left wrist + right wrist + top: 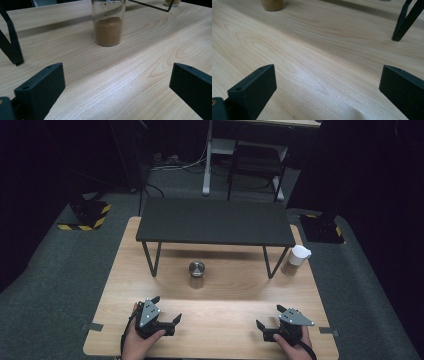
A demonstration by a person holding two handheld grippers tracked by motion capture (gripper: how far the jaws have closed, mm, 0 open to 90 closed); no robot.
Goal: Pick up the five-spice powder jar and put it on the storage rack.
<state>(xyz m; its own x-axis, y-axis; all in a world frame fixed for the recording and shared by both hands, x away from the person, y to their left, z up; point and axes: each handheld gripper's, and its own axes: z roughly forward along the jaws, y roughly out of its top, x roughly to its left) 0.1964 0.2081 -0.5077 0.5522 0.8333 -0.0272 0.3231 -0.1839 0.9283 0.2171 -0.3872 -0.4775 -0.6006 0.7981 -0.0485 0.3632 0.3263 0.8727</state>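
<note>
Left gripper view: left gripper (115,87) jaws apart, empty, spice jar (108,23) straight ahead; right gripper (325,87) too; reach not begun, next advance to straddle jar

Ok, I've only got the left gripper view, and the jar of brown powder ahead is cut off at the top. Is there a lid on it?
Observer: Yes. In the high view the jar is capped with a round metal lid and stands under the black shelf.
Operator: And the second jar in my top right corner?
Observer: It has a white lid and stands just outside the shelf's right front leg.
Operator: Where is the right gripper?
Observer: At the near right part of the table, jaws open, nothing between them.
</note>
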